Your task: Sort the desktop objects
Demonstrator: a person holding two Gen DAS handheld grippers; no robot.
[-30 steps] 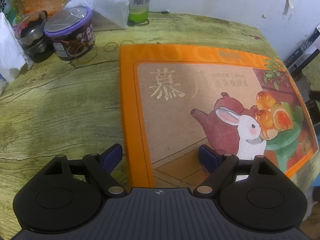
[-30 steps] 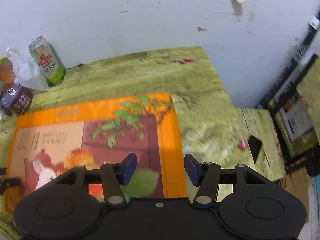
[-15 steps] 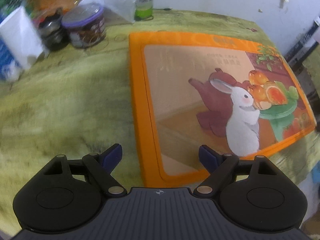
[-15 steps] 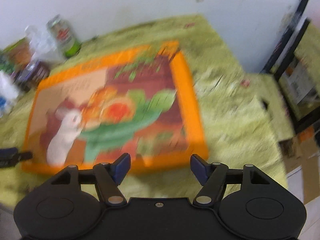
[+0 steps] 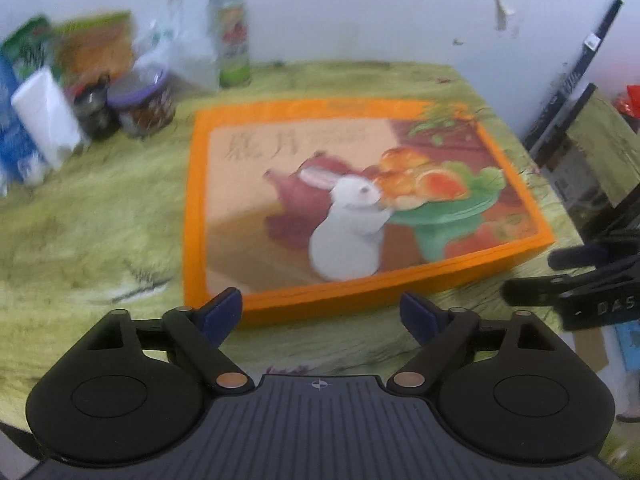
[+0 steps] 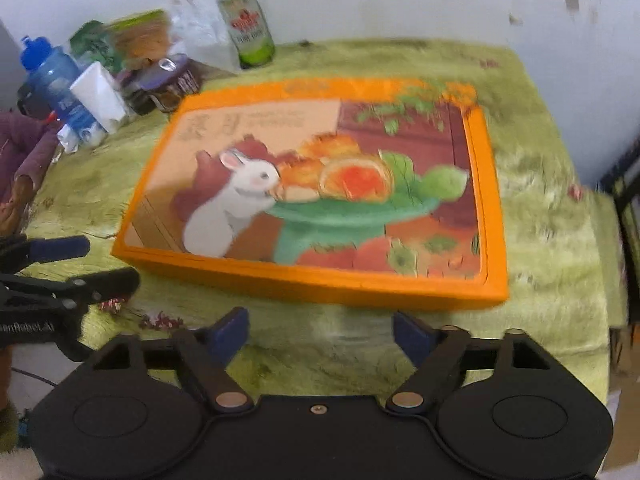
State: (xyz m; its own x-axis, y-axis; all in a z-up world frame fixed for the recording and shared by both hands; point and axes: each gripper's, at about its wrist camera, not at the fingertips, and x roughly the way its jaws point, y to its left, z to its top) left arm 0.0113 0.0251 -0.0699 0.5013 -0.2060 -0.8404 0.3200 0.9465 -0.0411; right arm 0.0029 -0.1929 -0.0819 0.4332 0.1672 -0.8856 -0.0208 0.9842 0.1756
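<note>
A large flat orange gift box with a white rabbit picture lies in the middle of the green-brown wooden table; it also shows in the right wrist view. My left gripper is open and empty, just in front of the box's near left edge. My right gripper is open and empty, in front of the box's near right edge. Each gripper shows in the other's view: the right gripper at the right, the left gripper at the left.
At the table's back left stand a green beer can, a purple-lidded tub, a dark jar, a white carton, a blue bottle, snack bags and a plastic bag. Black frames lean at the right wall.
Both grippers have pulled back and up from over the box to in front of its near edge. More of the table and back-left clutter is in view. Both jaws stay open.
</note>
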